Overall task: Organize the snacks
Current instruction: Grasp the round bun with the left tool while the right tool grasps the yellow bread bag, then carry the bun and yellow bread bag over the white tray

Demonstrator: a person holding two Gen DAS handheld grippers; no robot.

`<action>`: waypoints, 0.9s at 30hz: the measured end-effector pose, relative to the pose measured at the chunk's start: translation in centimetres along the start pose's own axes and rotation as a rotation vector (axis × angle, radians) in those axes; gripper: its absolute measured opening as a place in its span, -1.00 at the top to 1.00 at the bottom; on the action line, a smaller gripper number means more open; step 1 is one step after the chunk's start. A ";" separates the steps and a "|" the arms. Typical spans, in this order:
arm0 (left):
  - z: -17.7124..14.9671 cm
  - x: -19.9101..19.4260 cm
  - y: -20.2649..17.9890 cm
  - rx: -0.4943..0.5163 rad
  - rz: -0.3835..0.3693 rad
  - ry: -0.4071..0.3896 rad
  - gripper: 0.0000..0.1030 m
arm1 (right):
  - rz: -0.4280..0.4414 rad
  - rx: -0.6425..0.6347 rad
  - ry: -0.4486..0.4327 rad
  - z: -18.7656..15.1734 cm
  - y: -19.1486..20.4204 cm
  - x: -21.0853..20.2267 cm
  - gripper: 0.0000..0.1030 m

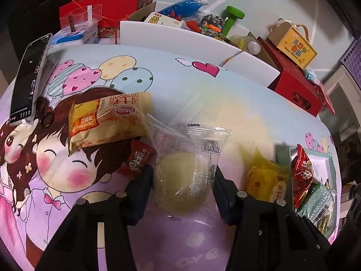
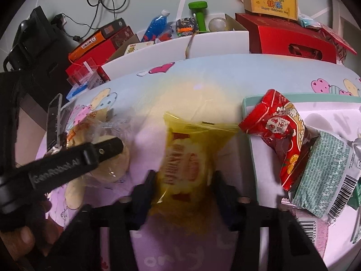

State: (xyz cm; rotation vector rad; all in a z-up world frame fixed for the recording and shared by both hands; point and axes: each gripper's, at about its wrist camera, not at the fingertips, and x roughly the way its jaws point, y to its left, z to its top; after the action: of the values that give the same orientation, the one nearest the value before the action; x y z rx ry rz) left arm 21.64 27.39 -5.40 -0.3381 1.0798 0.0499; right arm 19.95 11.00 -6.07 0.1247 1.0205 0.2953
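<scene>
A pale round pastry in a clear wrapper (image 1: pixel 180 176) lies on the cartoon tablecloth. My left gripper (image 1: pixel 183 180) is shut on it, a pad pressed to each side. In the right wrist view one of its fingers (image 2: pixel 108 146) crosses over the same pastry (image 2: pixel 117 167). My right gripper (image 2: pixel 185 185) is shut on a yellow snack packet (image 2: pixel 187 158), which looks pinched between the pads. That packet (image 1: pixel 266 180) sits just left of a teal-rimmed tray (image 2: pixel 248 122) holding a red packet (image 2: pixel 282 135) and a green packet (image 2: pixel 325 174).
An orange bread packet (image 1: pixel 106 122) and a small red packet (image 1: pixel 137 158) lie left of the pastry. A phone (image 1: pixel 29 79) leans at the far left. White box walls (image 1: pixel 176 38) and a red carton (image 1: pixel 295 88) line the back edge. A person's hand (image 2: pixel 22 237) holds the left gripper.
</scene>
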 end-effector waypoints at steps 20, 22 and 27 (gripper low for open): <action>-1.7 -5.5 -1.2 -0.015 -0.009 -0.063 -0.02 | 0.026 -0.024 -0.096 0.0 0.0 -6.8 0.11; -2.0 -6.2 -1.4 -0.011 -0.012 -0.074 -0.02 | 0.033 -0.018 -0.103 -0.1 -0.3 -7.5 0.11; -3.0 -7.8 -2.2 0.011 -0.014 -0.100 -0.02 | 0.030 -0.014 -0.131 -0.4 -1.0 -9.2 0.11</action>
State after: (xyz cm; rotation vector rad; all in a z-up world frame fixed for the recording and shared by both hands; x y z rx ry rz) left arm 15.83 25.38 0.70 -0.3300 0.9781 0.0480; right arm 15.35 7.31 1.04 0.1453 0.8870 0.3171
